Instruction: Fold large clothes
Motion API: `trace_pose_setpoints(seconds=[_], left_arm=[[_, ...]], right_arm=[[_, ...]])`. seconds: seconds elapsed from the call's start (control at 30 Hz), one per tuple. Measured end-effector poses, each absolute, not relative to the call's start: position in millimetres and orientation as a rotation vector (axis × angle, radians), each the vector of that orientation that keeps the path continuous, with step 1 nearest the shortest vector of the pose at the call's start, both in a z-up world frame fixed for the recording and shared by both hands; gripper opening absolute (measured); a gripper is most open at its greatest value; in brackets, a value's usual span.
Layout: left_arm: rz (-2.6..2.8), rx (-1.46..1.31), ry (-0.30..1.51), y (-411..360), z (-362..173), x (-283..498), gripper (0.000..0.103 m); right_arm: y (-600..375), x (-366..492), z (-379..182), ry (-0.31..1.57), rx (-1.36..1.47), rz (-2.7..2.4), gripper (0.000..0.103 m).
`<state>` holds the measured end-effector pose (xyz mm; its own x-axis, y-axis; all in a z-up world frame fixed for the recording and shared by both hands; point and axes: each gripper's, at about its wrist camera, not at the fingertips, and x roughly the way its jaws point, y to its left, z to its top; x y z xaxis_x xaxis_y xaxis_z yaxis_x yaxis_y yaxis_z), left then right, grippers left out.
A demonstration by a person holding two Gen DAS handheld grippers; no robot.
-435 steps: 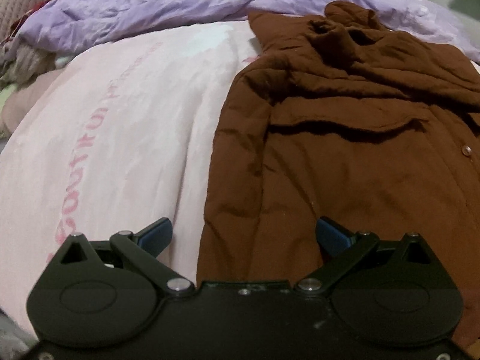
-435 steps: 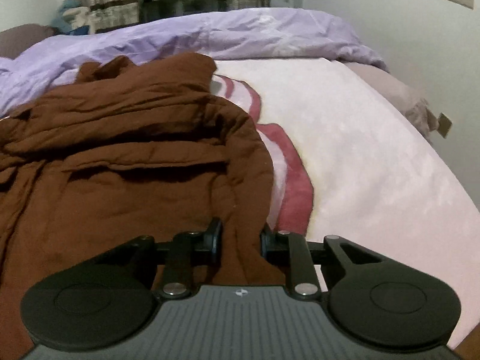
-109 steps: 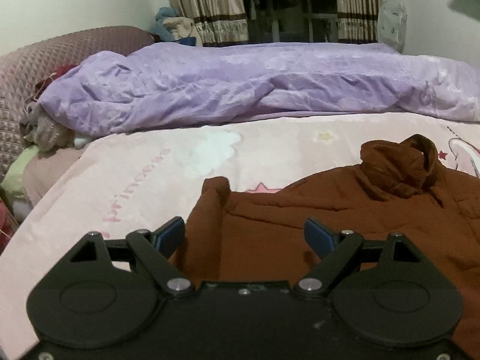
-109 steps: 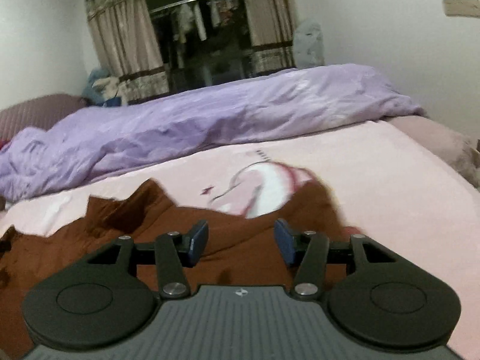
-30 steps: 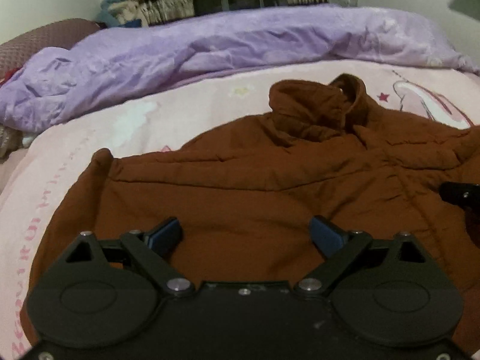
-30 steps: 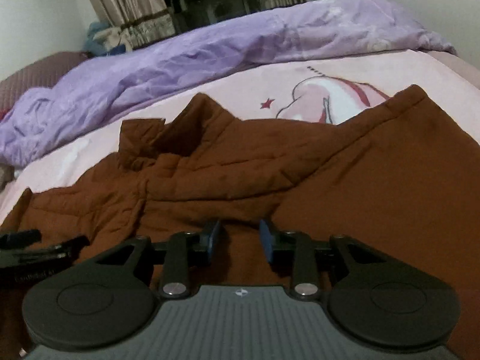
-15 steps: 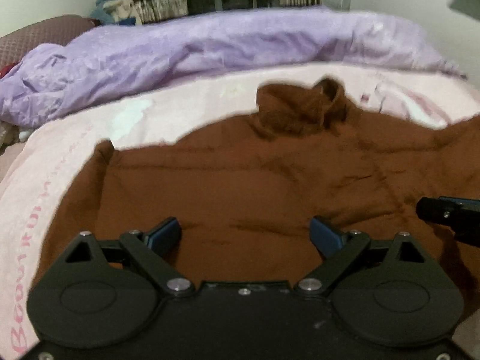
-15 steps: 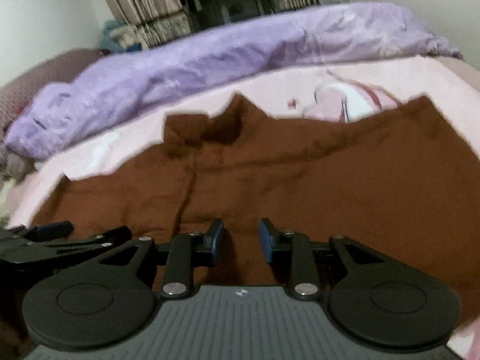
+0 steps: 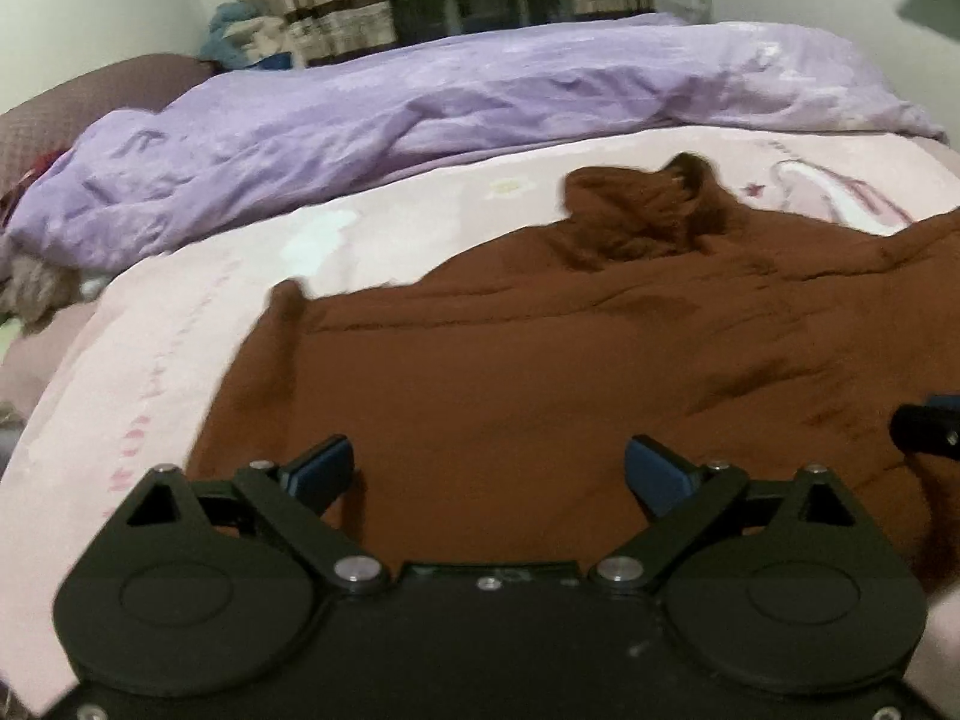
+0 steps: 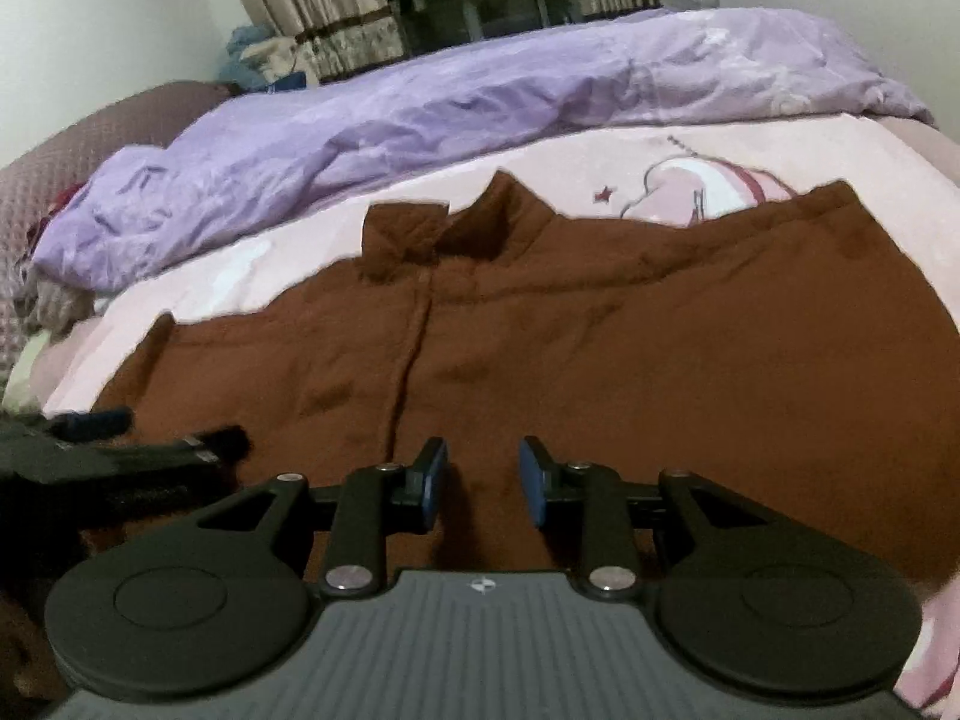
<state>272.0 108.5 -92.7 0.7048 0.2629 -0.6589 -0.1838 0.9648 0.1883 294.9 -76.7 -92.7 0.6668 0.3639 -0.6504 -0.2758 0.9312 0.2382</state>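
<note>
Lying spread flat across the pink bedsheet [image 10: 600,168], the brown jacket [image 10: 630,330] has its collar [image 10: 444,234] at 12 o'clock and the button line running straight down to the near hem. Judging by that, the spreading is done and none of the folding is: both sides lie out wide, with no crease or doubled layer visible.

Left claw [image 9: 489,471]: jaws wide apart, nothing between them, poised over the near hem; contact with the cloth can't be told.

Right claw [image 10: 483,480]: jaws partly apart, a clear gap, nothing pinched. It sits just right of the button line, low over the fabric; touching or not is unclear.

The left claw shows at 9 o'clock in the right camera.

Purple duvet [image 10: 480,90] is bunched along the far side, curtains [image 10: 312,0] behind it.
</note>
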Motion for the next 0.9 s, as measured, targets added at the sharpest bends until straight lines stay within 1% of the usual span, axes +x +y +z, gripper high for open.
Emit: trace_pose_setpoints(seconds=[0.07,0.13,0.33,0.43,0.53,0.63,0.77,0.9], left_arm=[[0.230,0.065,0.793,122.9,-111.7,280.0,0.103],[0.216,0.027,0.804,132.3,-127.8,284.7,0.103],[0.249,0.082,0.788,125.8,-105.5,273.5,0.103],[0.274,0.085,0.790,129.6,-101.5,270.3,0.103],[0.308,0.082,0.781,138.3,-98.8,265.7,0.103],[0.342,0.054,0.775,148.2,-100.7,264.4,0.103],[0.334,0.032,0.802,151.0,-116.1,272.0,0.103],[0.336,0.049,0.793,148.5,-112.3,270.7,0.103]], right_arm=[[-72.3,304.8,-112.3,0.794,0.114,0.342,0.036],[-72.0,309.6,-122.7,0.784,0.136,0.337,0.036],[-77.2,297.3,-99.8,0.775,0.118,0.339,0.036],[-90.9,292.2,-90.0,0.748,0.116,0.303,0.039],[-109.2,291.7,-85.7,0.726,0.116,0.235,0.040],[-127.3,298.5,-91.2,0.736,0.142,0.183,0.039],[-128.4,311.7,-119.0,0.768,0.125,0.187,0.039],[-120.2,304.4,-111.5,0.745,0.067,0.169,0.040]])
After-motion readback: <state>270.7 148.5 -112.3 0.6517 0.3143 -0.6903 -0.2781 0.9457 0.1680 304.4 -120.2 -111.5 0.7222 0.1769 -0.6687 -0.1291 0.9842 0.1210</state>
